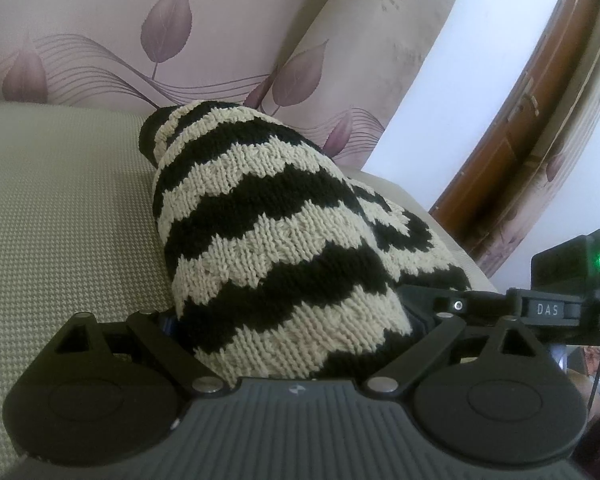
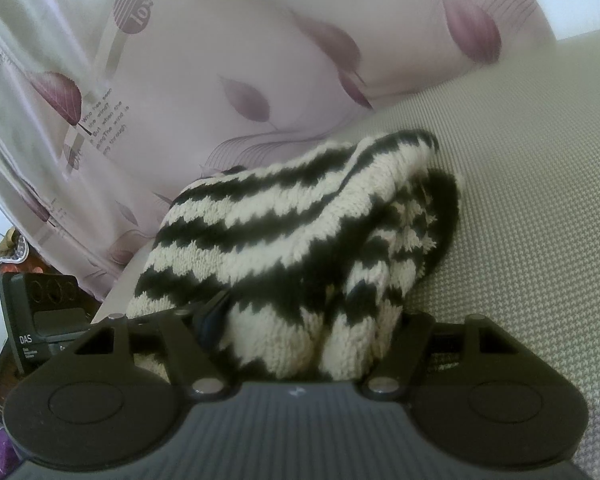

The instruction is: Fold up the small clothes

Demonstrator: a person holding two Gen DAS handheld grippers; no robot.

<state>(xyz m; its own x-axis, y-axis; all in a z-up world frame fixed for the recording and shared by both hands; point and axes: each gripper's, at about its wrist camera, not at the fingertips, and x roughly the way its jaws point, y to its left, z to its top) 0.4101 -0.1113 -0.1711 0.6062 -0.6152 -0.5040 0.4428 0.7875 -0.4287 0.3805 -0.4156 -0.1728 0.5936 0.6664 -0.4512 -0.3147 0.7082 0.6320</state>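
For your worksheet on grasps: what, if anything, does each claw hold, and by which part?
Both the left claw and right claw grip the striped knitted garment by its near bunched edge.

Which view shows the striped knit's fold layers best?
Right wrist: the striped knit shows stacked layers with an open folded edge at its right side. Left wrist shows only one smooth striped face of it, layers hidden.

The knitted garment (image 1: 276,232) lies bunched on the cushion (image 1: 60,208), in front of the curtain (image 1: 140,40), between both grippers' fingers
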